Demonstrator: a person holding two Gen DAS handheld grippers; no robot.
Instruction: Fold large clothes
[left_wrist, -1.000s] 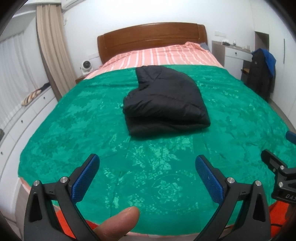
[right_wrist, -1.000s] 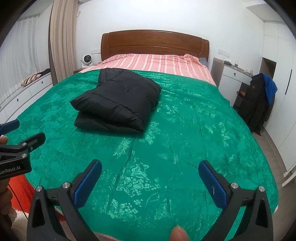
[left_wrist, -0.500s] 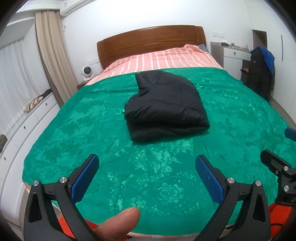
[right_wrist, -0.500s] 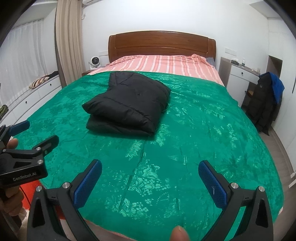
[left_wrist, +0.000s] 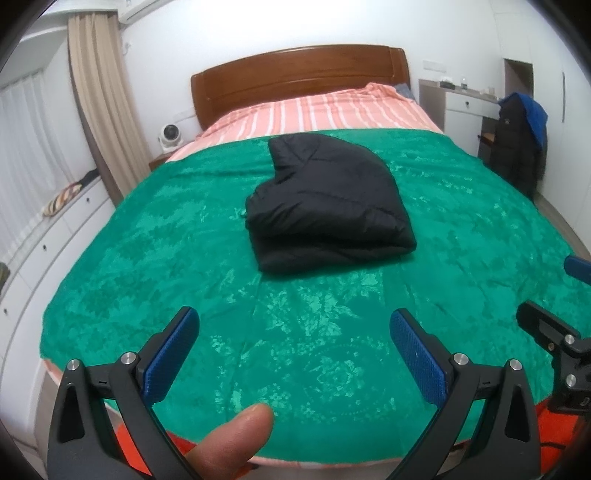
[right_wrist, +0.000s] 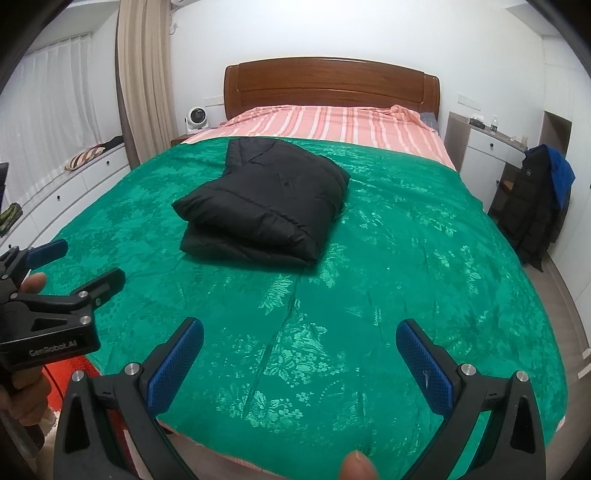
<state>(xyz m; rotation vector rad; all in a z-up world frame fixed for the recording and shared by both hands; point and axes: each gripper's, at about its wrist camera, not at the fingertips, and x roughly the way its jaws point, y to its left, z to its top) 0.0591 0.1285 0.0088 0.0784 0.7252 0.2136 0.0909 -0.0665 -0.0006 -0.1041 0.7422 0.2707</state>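
A black puffer jacket (left_wrist: 328, 206) lies folded into a thick bundle in the middle of the green bedspread (left_wrist: 147, 258); it also shows in the right wrist view (right_wrist: 266, 206). My left gripper (left_wrist: 295, 332) is open and empty, held over the foot of the bed, well short of the jacket. My right gripper (right_wrist: 299, 343) is open and empty, also near the foot of the bed. The left gripper (right_wrist: 74, 262) shows at the left edge of the right wrist view. The right gripper (left_wrist: 554, 295) shows at the right edge of the left wrist view.
A wooden headboard (left_wrist: 299, 81) and striped pink sheet (left_wrist: 317, 114) are at the far end. White drawers (right_wrist: 74, 184) run along the left wall. A white desk (right_wrist: 487, 147) and a chair with dark coats (right_wrist: 535, 199) stand at the right. A small fan (right_wrist: 195, 118) sits by the headboard.
Both grippers have drawn back and up from the bed, so the jacket looks farther off. The jacket has not moved. Both stay open.
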